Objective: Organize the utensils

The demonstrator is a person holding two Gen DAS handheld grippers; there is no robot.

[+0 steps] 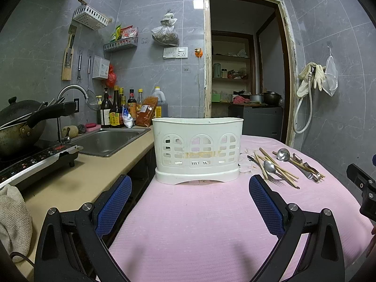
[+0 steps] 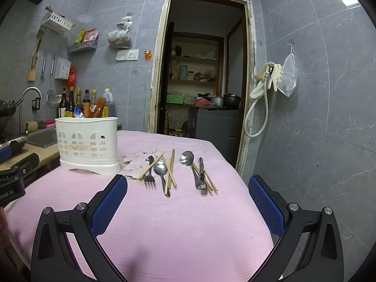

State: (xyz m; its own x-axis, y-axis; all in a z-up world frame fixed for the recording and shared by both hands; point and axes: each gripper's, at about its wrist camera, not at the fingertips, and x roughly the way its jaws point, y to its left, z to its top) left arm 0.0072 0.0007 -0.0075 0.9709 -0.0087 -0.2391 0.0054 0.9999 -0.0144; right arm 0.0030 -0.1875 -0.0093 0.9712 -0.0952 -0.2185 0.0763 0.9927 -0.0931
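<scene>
Ahead of my left gripper (image 1: 190,188), whose jaws are spread wide and hold nothing, the white basket (image 1: 197,149) stands on the pink cloth (image 1: 199,223). Beyond my right gripper (image 2: 188,188), equally wide and empty, lie the fork (image 2: 150,172), spoons (image 2: 161,170) and chopsticks (image 2: 171,172), apart from both pads.

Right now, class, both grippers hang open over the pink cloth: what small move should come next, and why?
Probably ease the right gripper forward onto the fork. Both grippers are open and hold nothing, the left gripper faces the white utensil basket, and the fork, spoons and chopsticks lie loose on the pink cloth just ahead of the right one.
</scene>
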